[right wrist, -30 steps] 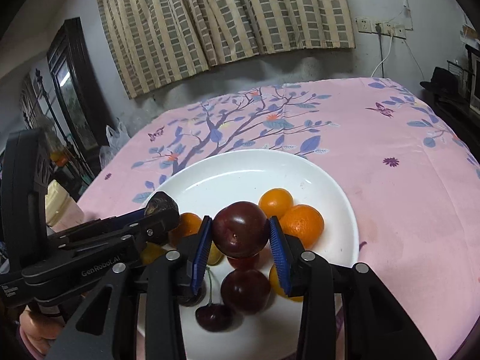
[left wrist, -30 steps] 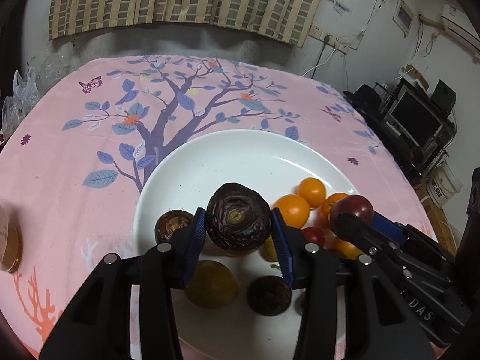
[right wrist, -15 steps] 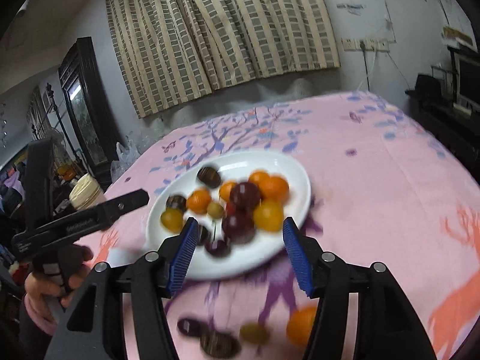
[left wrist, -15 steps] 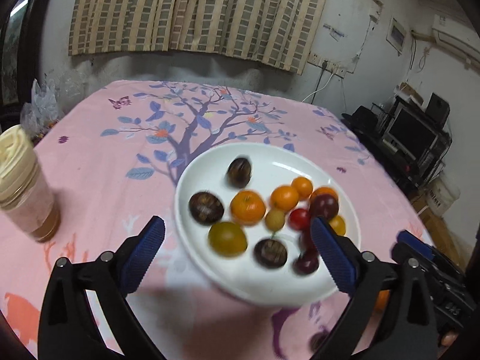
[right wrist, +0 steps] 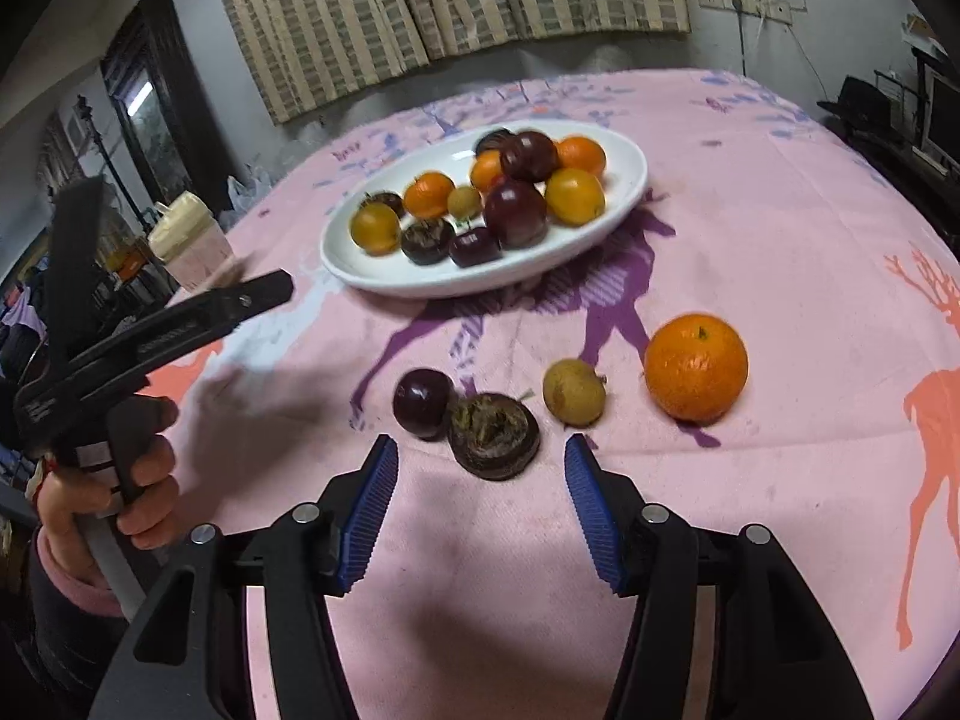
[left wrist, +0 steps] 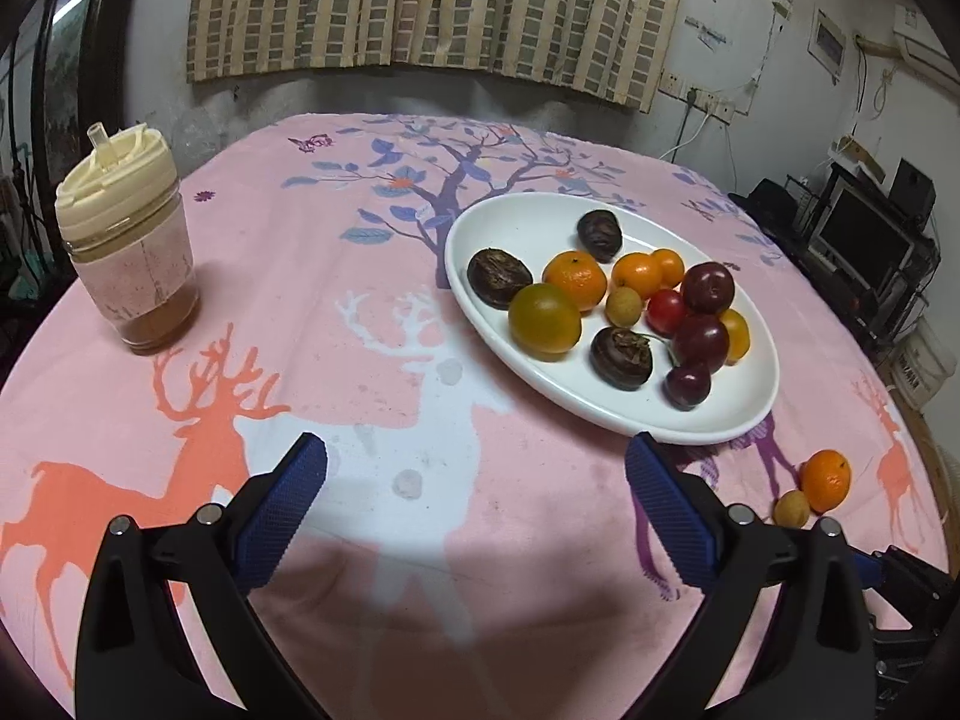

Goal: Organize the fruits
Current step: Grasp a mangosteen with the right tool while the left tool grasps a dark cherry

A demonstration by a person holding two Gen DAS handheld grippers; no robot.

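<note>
In the left wrist view, the left gripper (left wrist: 474, 501) hangs spread wide and empty over bare pink desk (left wrist: 372, 312), well short of the white plate (left wrist: 600, 408), where oranges, plums and dark wrinkled fruits sit grouped, likely by kind; a lidded jar (left wrist: 129, 246) stands apart at the left. A second ago this gripper pinched the wrinkled dark fruit (left wrist: 599, 234) over the plate; that fruit now lies at the plate's far side and the gripper has drawn back. In the right wrist view, the right gripper (right wrist: 480, 495) is empty, its jaws narrowing just short of a flat dark fruit (right wrist: 494, 435) touching a plum (right wrist: 423, 402), with a longan (right wrist: 573, 392) and an orange (right wrist: 696, 367) beside them, off the plate. Earlier it held a plum now on the plate.
</note>
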